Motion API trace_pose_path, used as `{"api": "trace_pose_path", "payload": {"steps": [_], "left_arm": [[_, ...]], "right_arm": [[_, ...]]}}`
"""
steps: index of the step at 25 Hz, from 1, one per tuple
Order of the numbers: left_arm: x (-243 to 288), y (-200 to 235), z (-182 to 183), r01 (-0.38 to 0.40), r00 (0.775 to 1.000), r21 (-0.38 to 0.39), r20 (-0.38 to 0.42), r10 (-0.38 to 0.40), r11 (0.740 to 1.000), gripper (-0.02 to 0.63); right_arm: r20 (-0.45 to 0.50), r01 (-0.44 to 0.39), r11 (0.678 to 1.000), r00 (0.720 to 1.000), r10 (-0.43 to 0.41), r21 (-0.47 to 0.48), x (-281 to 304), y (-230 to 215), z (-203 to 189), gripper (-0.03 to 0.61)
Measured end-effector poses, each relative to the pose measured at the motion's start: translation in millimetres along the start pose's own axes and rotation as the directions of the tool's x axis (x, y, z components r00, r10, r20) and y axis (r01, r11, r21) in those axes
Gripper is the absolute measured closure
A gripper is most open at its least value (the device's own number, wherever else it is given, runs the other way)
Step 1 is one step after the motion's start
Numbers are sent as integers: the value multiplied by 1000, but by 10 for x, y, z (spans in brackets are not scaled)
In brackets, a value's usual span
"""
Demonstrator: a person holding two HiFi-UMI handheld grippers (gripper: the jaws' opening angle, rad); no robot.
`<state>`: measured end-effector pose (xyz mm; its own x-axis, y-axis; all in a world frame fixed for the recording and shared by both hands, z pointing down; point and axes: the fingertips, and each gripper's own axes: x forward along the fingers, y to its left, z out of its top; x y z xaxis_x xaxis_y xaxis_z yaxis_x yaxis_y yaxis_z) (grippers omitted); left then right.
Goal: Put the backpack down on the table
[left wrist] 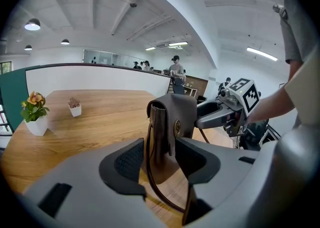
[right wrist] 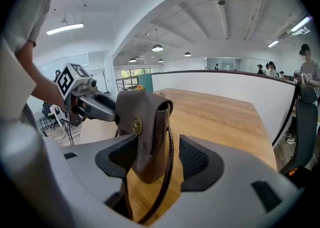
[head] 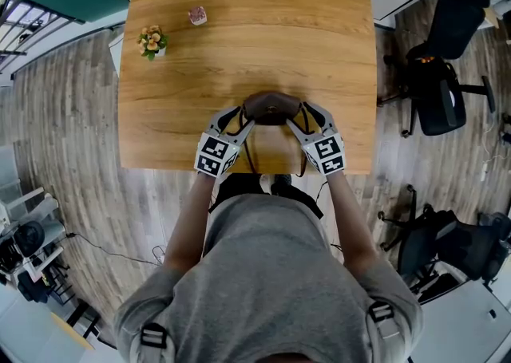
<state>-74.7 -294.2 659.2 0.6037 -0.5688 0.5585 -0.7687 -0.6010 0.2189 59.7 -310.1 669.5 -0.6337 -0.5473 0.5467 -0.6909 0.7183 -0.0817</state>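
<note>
Backpack (head: 271, 106) down on the bench (head: 255, 34); task nearly done.
It stands at the bench's near edge between left tool (head: 239, 118) and right tool (head: 307, 118), both open-jawed; only withdrawing seems left.

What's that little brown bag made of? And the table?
The backpack looks like brown leather, or maybe fake leather: it is smooth with a soft dull shine and a folded flap. Its round snap looks like brass-coloured metal. The table looks like light wood with streaky grain, though it could be a wood-look coating.
</note>
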Motion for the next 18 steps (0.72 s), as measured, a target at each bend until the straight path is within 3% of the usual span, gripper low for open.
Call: {"api": "trace_pose_path", "payload": {"steps": [18], "left_arm": [[-382, -453, -109, -54, 998, -43, 43, 56, 998, 411]], "right_arm": [[15, -15, 999, 1000, 15, -42, -494, 209, -65, 321]]}}
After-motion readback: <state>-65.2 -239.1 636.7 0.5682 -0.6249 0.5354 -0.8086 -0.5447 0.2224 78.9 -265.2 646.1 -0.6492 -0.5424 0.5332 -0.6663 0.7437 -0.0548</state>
